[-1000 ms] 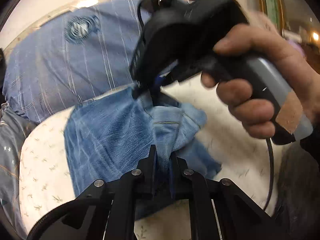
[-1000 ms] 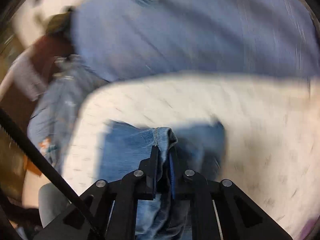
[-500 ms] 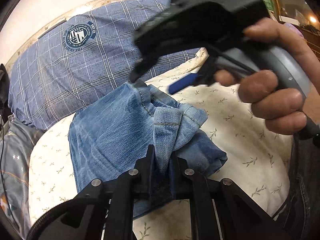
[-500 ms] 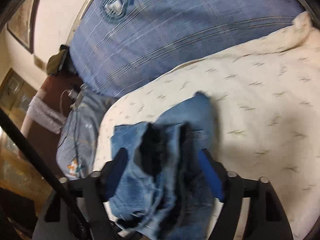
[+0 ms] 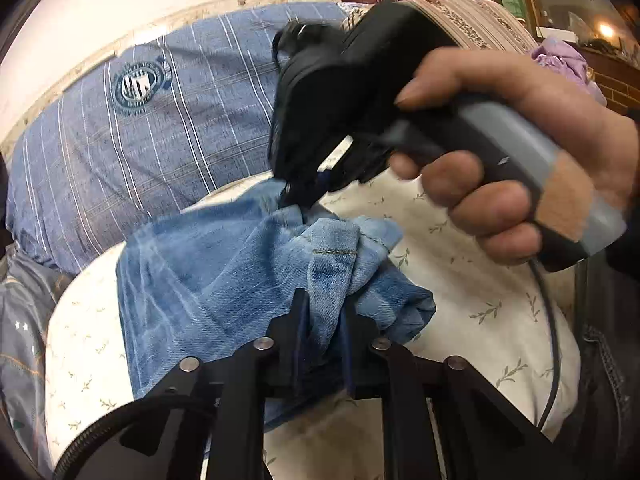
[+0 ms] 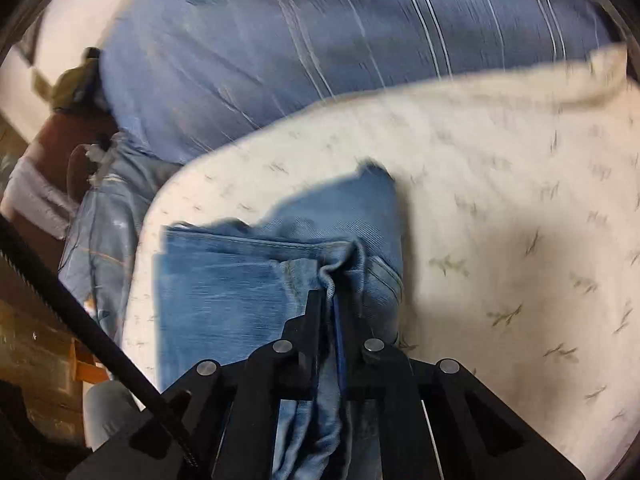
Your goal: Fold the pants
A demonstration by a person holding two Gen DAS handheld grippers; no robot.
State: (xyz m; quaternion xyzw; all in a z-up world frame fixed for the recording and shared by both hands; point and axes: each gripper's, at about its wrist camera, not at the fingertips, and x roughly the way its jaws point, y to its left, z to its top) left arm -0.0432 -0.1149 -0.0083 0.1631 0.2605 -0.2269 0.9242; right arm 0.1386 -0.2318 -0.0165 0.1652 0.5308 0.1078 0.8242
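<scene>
Jeans (image 5: pixel 208 276) lie bunched on the bedsheet (image 5: pixel 472 280); left gripper (image 5: pixel 322 320) is opening around a fold, right gripper (image 6: pixel 330 308) pinches the hem, likely to square the stack.

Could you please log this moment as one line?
left gripper: opening, jeans between | right gripper: shut on jeans | on sheet
</scene>
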